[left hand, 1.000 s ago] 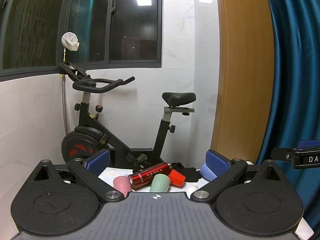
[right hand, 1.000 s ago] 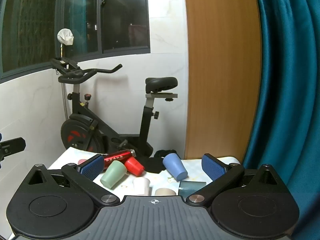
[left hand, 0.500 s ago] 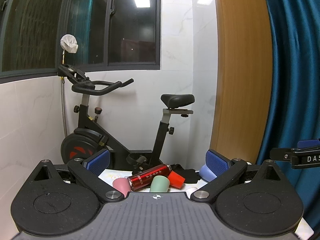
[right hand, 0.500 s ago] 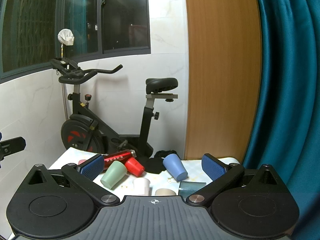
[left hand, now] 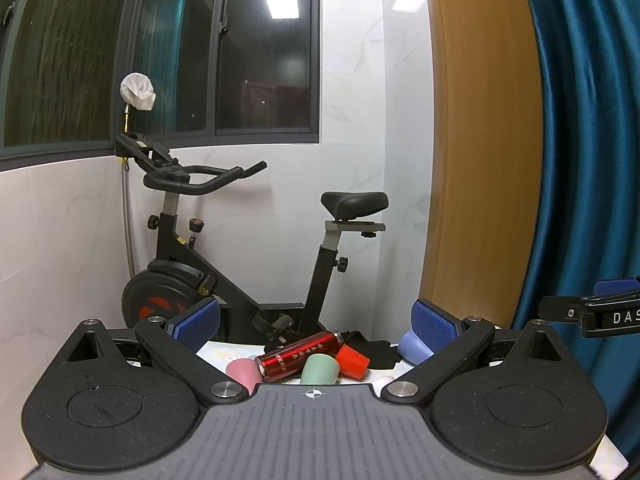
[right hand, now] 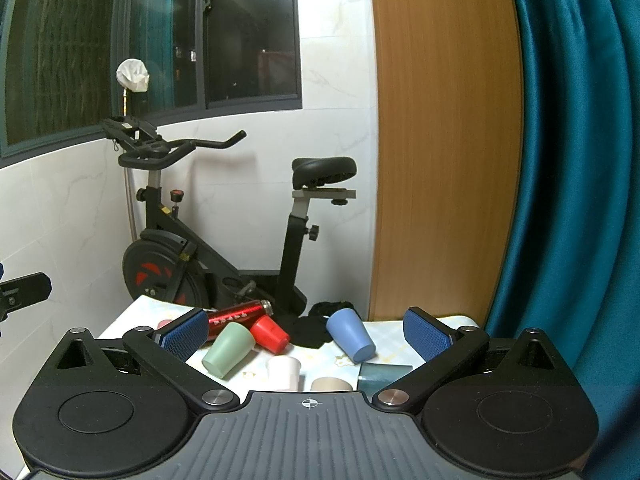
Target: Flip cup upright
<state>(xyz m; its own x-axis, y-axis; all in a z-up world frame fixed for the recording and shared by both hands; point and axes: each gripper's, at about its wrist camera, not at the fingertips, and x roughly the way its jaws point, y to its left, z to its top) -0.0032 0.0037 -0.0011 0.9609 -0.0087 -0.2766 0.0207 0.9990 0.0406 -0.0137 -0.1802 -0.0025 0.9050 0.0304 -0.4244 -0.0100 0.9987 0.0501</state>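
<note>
Right wrist view shows the right gripper (right hand: 308,334) in the lower part of the frame, with its two blue pads spread wide and nothing between them. Just beyond it, at the bottom centre, a white cup (right hand: 283,372) and a beige cup (right hand: 331,384) stand on the table (right hand: 392,336), partly hidden by the gripper body. A dark teal cup (right hand: 384,376) is to the right of them. Further away, a green cup (right hand: 229,350), a red cup (right hand: 270,333) and a blue cup (right hand: 351,334) lie on their sides, and a red bottle (right hand: 240,319) lies behind the green one. A black cloth (right hand: 316,328) is near the far edge. An exercise bike (right hand: 208,232) stands behind the table.

Left wrist view shows the left gripper (left hand: 316,322), also released and empty. Between its pads I see a pink cup (left hand: 242,372), the red bottle (left hand: 300,356), the green cup (left hand: 320,370) and the red cup (left hand: 352,360). The blue cup (left hand: 412,348) is partly behind the pad on the right.
</note>
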